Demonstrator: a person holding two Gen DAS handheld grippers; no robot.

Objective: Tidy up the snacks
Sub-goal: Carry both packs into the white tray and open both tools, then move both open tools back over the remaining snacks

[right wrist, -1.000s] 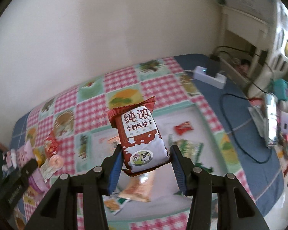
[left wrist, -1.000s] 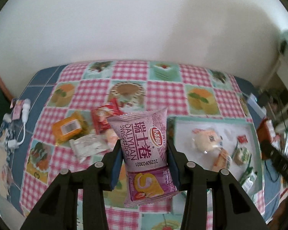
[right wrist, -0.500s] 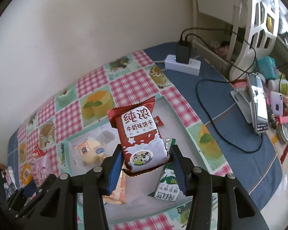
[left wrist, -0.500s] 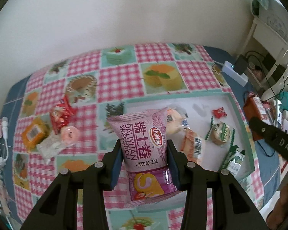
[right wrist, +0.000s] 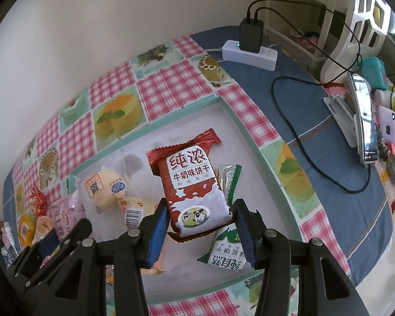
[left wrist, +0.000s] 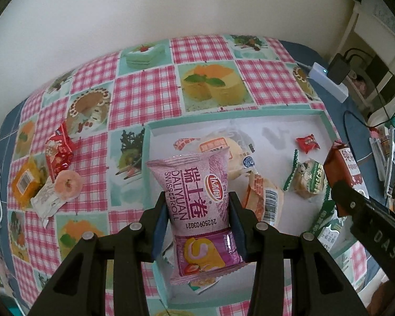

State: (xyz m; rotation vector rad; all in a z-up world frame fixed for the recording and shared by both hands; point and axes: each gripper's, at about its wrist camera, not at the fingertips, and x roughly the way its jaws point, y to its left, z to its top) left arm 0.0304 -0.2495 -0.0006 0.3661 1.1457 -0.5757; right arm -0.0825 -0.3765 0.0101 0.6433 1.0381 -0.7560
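- The left gripper (left wrist: 197, 220) has its blue pads pressed tight on the sides of a pink Swiss roll pack (left wrist: 197, 200). The pack stands up between the pads, over the near left part of the tray.
- The right gripper (right wrist: 200, 220) squeezes a red milk biscuit pack (right wrist: 191, 184) the same way. That pack hangs over the middle of the tray.
- The tray (left wrist: 145, 163) is white inside with a mint green rim. It sits on a pink checked tablecloth (left wrist: 144, 92) with cake pictures.
- In the tray lie a yellow bun in a clear bag (right wrist: 105, 187), a small red candy (left wrist: 307, 142), a green and white snack (left wrist: 306, 176) and an orange pack with a barcode (left wrist: 266, 197).
- Left of the tray, on the cloth, a few more snacks lie close together: a red wrapper (left wrist: 58, 152), an orange pack (left wrist: 26, 181) and a round peach sweet (left wrist: 68, 184).
- A white power strip (right wrist: 250, 54) with a black plug sits far off on the blue cloth.
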